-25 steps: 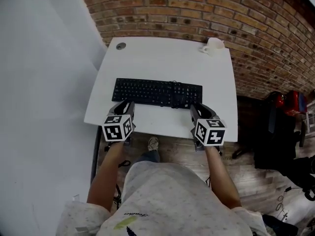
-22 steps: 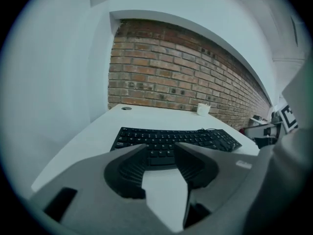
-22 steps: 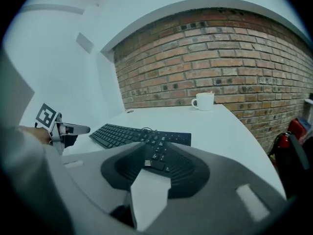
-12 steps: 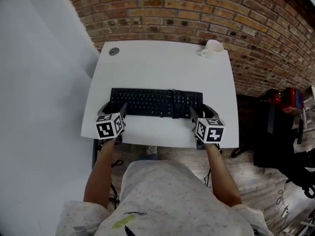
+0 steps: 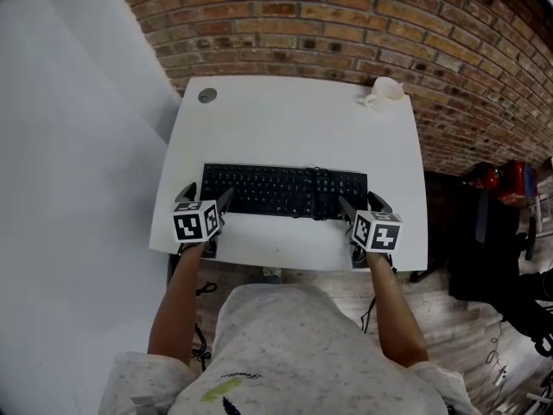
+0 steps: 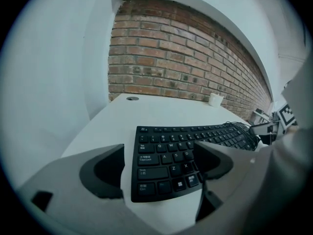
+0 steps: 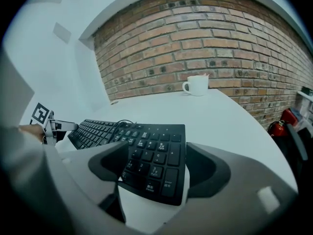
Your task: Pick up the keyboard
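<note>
Left claw [image 5: 206, 197] stands spread, its jaws having just been opening, with the left end of the keyboard [image 5: 285, 190] between them but not pressed (one jaw sits off the end, the other hangs over the letter keys). Right claw [image 5: 363, 204] is spread too and has also just been opening; it straddles the number-pad end without pinching it. One claw at each end looks chosen so that the long, thin board comes up level rather than tipping. The keyboard lies flat along the near edge of the desk [image 5: 294, 119], its cable [image 5: 314, 172] bunched on top toward the right half. At the far right corner a white cup [image 5: 386, 91] stands upright, well apart from the work; what it holds, if anything, cannot be made out.
</note>
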